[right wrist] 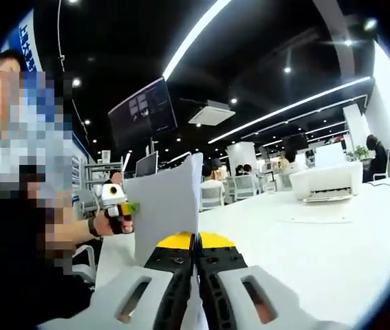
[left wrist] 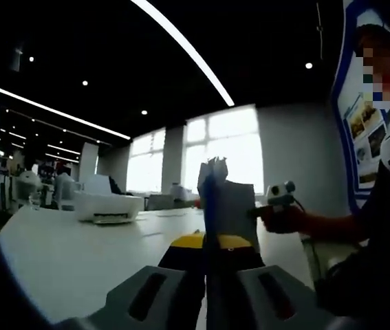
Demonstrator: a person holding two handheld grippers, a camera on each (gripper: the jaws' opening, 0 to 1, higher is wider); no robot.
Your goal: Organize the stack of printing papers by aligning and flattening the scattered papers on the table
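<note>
Papers [left wrist: 225, 203] stand upright on edge above the table [left wrist: 64, 254], pinched from opposite sides by my two grippers. In the left gripper view the stack rises straight ahead out of my left gripper [left wrist: 212, 271], whose jaws are closed on its near edge; I see it nearly edge-on, its long axis running up from the table. Beyond the papers, my right gripper [left wrist: 277, 199] clamps the far side, a hand wrapped round it.

In the right gripper view the papers [right wrist: 167, 206] show their broad white face, leaning a little, with their lower edge clamped between the closed jaws of my right gripper [right wrist: 195, 265]. My left gripper [right wrist: 120, 203] holds the opposite edge. So the stack lies between the two, both equally near, and I judge the next move to be a tap of its lower edge down on the table to square the sheets.

Past the papers, a white printer [right wrist: 327, 184] sits on the table, with a loose sheet [right wrist: 313, 217] lying flat before it.
</note>
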